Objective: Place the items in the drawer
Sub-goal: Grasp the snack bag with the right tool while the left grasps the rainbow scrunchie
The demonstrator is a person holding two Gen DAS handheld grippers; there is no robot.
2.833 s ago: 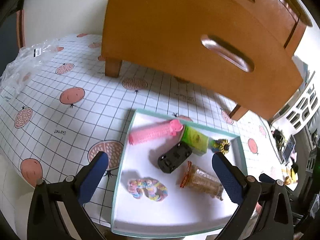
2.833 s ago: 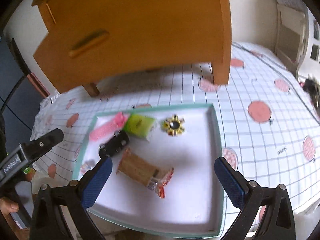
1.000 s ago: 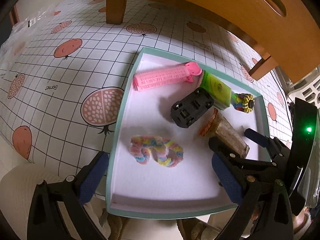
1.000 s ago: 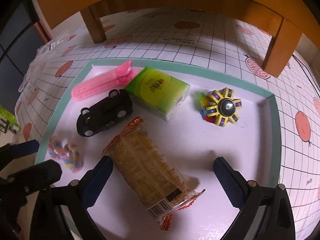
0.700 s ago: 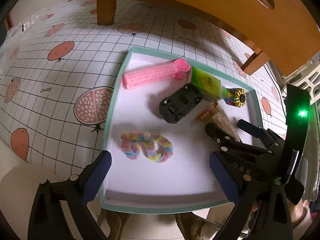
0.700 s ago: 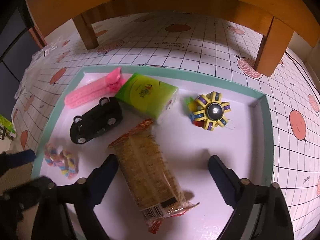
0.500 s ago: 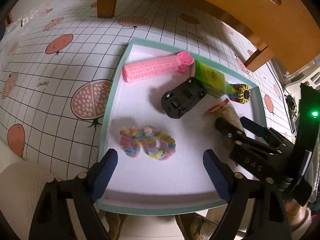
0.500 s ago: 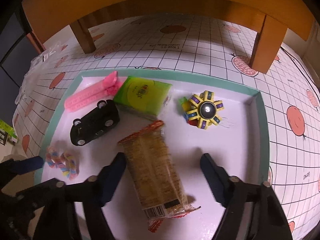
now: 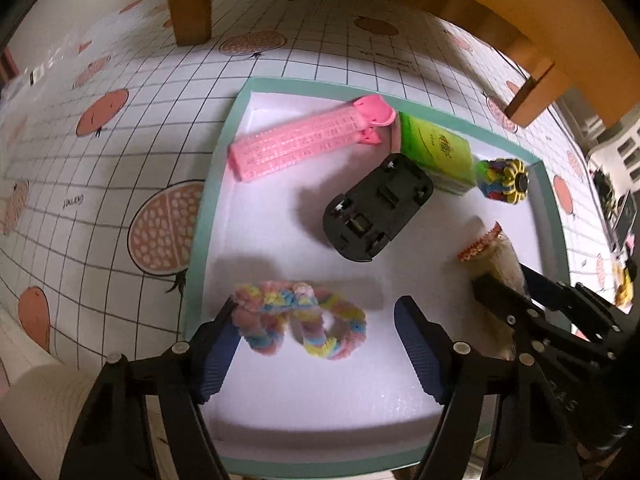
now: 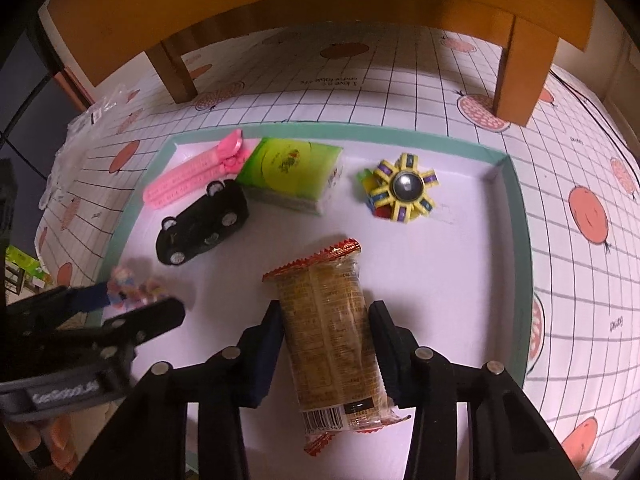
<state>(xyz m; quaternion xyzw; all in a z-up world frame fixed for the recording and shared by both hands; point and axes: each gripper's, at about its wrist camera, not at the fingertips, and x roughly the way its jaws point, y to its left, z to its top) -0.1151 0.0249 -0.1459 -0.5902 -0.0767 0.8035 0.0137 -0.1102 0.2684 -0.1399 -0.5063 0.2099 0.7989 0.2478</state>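
I am looking down on a white tablecloth (image 9: 120, 152) ruled in a black grid and printed with orange and pomegranate motifs; on it sits a shallow white tray (image 9: 208, 200) with a teal rim, and behind it stand the legs of an orange wooden cabinet (image 10: 320, 4), its underside shading the cloth; crumpled clear plastic (image 10: 92, 116) lies at the far left edge; the room beyond is dim and I cannot make it out. My right gripper (image 10: 326, 332) is closing on the biscuit packet (image 10: 332, 320), its pads touching both sides; my left gripper (image 9: 316, 332) is closing around the pastel scrunchie (image 9: 300, 320), one pad at its edge, the other apart from it. Farther back in the tray lie a black toy car (image 9: 376, 208), a pink hair roller (image 9: 304, 140), a green tissue pack (image 10: 292, 172) and a yellow spinner (image 10: 404, 192).
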